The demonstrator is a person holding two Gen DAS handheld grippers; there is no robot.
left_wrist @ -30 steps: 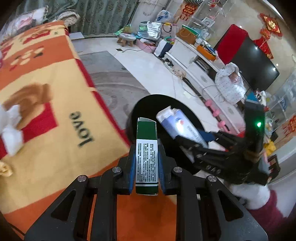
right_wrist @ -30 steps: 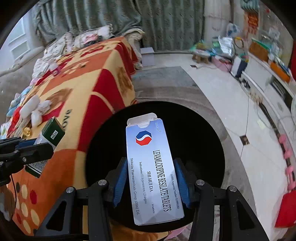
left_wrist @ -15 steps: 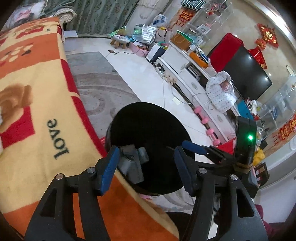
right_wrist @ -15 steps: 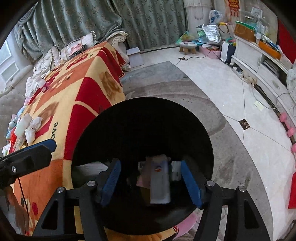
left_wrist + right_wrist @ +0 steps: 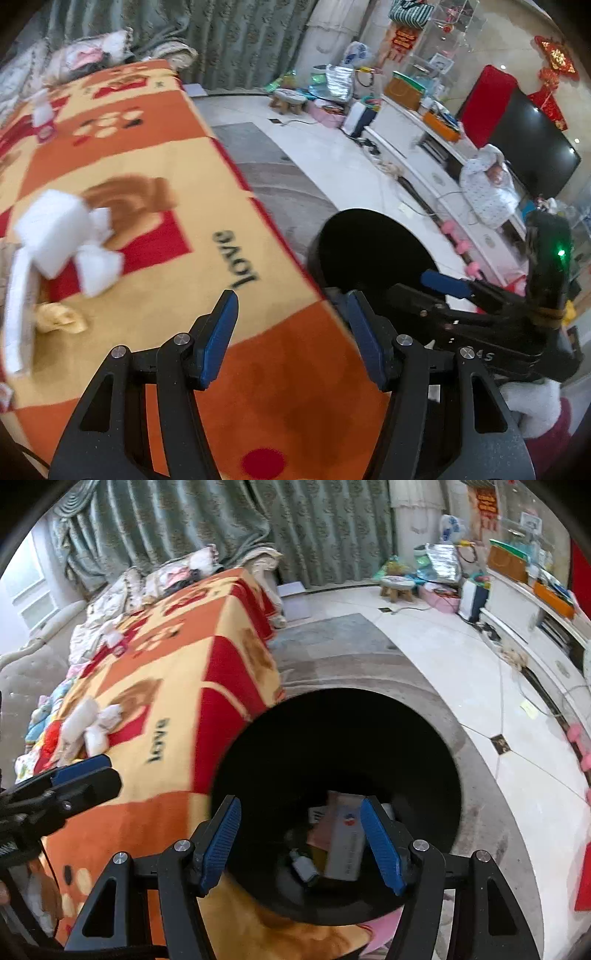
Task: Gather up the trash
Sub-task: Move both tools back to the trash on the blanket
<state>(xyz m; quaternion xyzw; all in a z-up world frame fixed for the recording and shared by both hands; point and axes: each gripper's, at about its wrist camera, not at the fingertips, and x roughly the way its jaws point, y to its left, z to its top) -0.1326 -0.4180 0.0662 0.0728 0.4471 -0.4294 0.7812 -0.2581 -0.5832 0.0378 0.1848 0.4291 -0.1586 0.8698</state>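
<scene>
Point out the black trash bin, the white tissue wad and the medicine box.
black trash bin (image 5: 436, 746), right wrist view, inner wall.
white tissue wad (image 5: 55, 232), left wrist view, top face.
medicine box (image 5: 345, 843), right wrist view, printed face.

The word "love" is showing in black letters on the orange and yellow blanket (image 5: 155, 236), sitting upside down in the left wrist view and tilted in the right wrist view (image 5: 159, 740). On the body of the right gripper (image 5: 443, 282), pale letters are reading "AS", the rest being hidden. The print on the white box (image 5: 345, 843) lying in the black bin (image 5: 424, 738) is blurring past reading.
</scene>
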